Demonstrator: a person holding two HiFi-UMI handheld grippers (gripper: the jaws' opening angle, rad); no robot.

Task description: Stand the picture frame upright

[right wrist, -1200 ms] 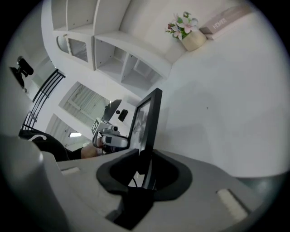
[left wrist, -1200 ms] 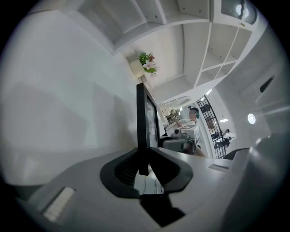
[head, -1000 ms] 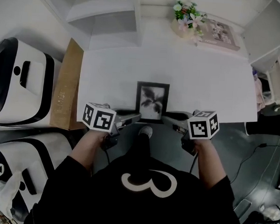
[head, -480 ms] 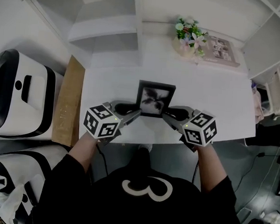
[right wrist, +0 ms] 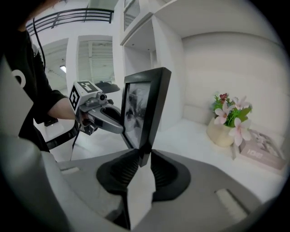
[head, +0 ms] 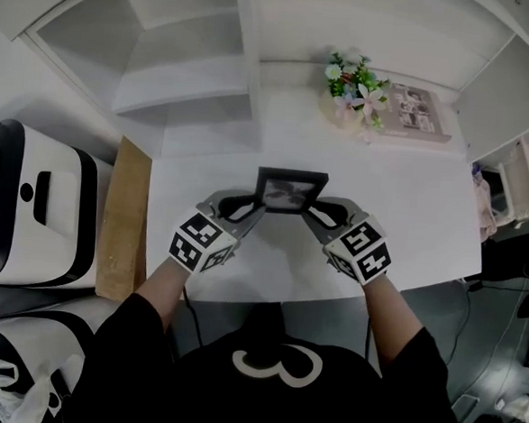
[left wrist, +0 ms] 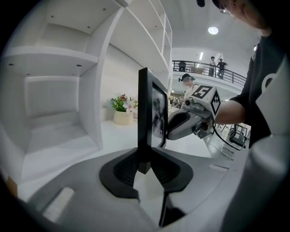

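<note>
**Picture frame held near upright, pinched at both lower corners**

Pose: both forearms reach forward from the person's body and angle inward, meeting over the middle of the white surface (head: 409, 216). The left gripper (head: 257, 207) pinches the lower left corner of the picture frame (head: 291, 191). The right gripper (head: 309, 212) pinches the lower right corner. Each gripper's own view shows its jaws pressed against the frame's black edge. Both grippers point forward and somewhat down, their marker cubes (head: 204, 241) tilted up and outward.

Hidden or unclear: the hands lie under the cubes and gripper bodies. From the head view the frame is strongly foreshortened and its print is hard to read. Whether its bottom edge touches the surface cannot be told.

Orientation: the frame stands close to vertical, long axis running up and down. Its glass faces the person and its back faces the shelves (head: 179, 74). It sits mid-surface, well apart from the flower pot (head: 350, 81).
</note>
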